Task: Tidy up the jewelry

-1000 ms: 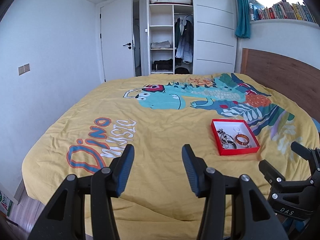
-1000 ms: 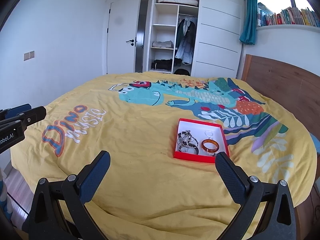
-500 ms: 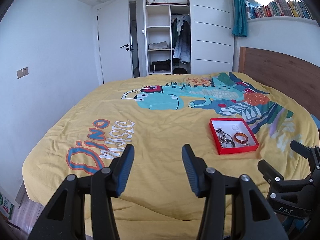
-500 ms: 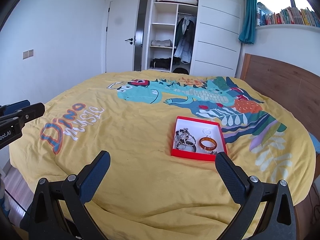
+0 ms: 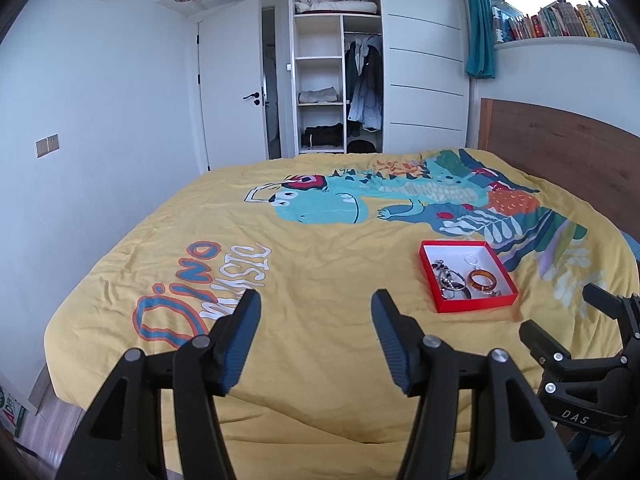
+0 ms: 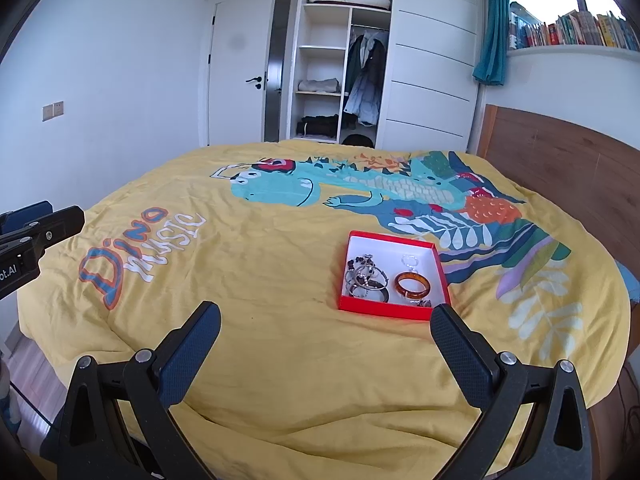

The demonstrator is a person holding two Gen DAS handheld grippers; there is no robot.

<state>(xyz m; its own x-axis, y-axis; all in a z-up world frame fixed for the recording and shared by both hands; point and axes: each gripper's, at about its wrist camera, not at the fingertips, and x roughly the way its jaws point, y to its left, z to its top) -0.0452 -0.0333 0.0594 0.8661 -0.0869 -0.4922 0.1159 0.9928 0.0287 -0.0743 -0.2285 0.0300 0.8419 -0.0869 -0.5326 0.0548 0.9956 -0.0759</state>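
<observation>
A shallow red box (image 5: 434, 278) (image 6: 352, 306) with a white inside lies on the yellow dinosaur bedspread (image 5: 320, 264) (image 6: 256, 264). In it lie an amber bangle (image 5: 481, 280) (image 6: 412, 285), a tangle of silver and dark beaded bracelets (image 5: 448, 278) (image 6: 366, 276) and a small clear ring (image 6: 410, 260). My left gripper (image 5: 316, 320) is open and empty, held above the bed's near edge, left of the box. My right gripper (image 6: 326, 326) is wide open and empty, just short of the box's near side. It also shows in the left wrist view (image 5: 560, 320).
A wooden headboard (image 6: 560, 160) runs along the right side. An open wardrobe (image 6: 340, 60), a white door (image 6: 240, 72) and a shelf of books (image 6: 576, 32) stand beyond the bed. The floor (image 5: 44, 416) shows at the lower left.
Both views have shifted slightly; the box sits a little lower and closer in frame. Both grippers stay open and empty.
</observation>
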